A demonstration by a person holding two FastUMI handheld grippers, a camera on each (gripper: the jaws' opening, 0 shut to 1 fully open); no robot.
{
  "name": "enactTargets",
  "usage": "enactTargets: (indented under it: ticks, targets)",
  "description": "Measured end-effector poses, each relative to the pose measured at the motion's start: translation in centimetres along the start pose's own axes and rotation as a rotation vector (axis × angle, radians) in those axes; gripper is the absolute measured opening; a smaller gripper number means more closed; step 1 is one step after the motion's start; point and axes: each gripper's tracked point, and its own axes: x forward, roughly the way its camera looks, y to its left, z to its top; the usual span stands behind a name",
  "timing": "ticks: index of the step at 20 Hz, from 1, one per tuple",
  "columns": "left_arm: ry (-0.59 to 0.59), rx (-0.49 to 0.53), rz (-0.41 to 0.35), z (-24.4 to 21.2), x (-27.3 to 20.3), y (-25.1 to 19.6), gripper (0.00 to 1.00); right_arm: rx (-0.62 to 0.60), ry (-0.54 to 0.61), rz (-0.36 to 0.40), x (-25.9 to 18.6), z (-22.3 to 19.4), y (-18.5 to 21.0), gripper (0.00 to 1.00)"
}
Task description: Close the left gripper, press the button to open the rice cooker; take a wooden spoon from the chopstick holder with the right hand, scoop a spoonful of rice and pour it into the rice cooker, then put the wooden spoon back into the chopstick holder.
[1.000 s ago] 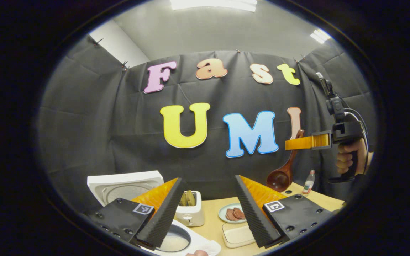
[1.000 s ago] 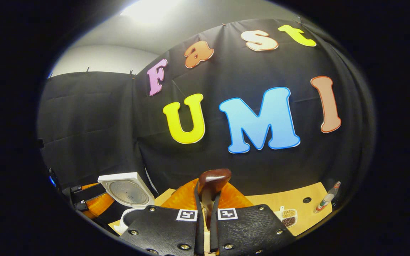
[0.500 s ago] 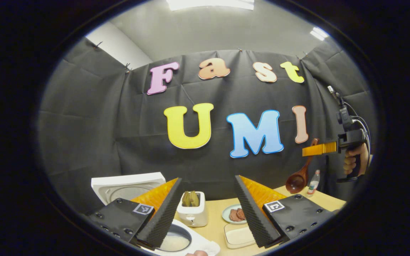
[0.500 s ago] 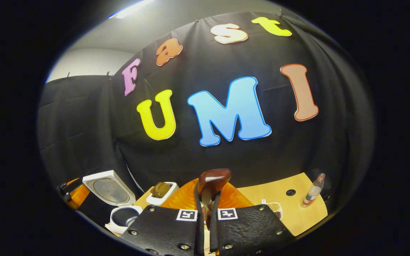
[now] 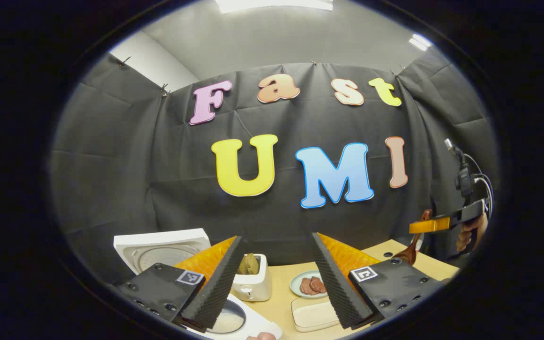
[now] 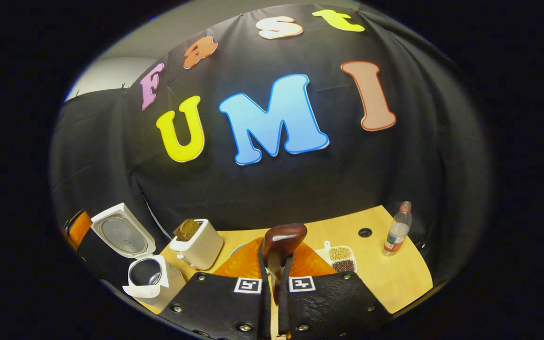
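The wooden spoon (image 6: 279,245) is sitting pinched between the right gripper (image 6: 276,288)'s 2 fingers, its handle end poking up above them; in the right gripper view its bowl is hidden below. In the left gripper view the spoon's bowl (image 5: 406,255) is hanging low over the table (image 5: 281,288), partly cut off behind the left gripper (image 5: 274,278)'s finger. A hand (image 5: 469,233) is gripping the right gripper's handle at the far right edge. The left gripper is holding its fingers wide apart, empty. The rice cooker (image 6: 147,274) is standing with its lid (image 6: 121,233) up.
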Motion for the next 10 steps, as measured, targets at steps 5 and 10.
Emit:
enactTargets:
  ticks: [5, 10]
  targets:
    - [0.021, -0.025, 0.01, -0.7, -0.2, 0.0, 1.0, 0.003, 0.059, -0.037, 1.1, -4.5, -2.3, 0.06]
    - [0.032, -0.006, 0.028, -0.8, -0.9, 0.5, 0.96, 0.028, 0.126, -0.072, 2.8, -8.1, -3.5, 0.07]
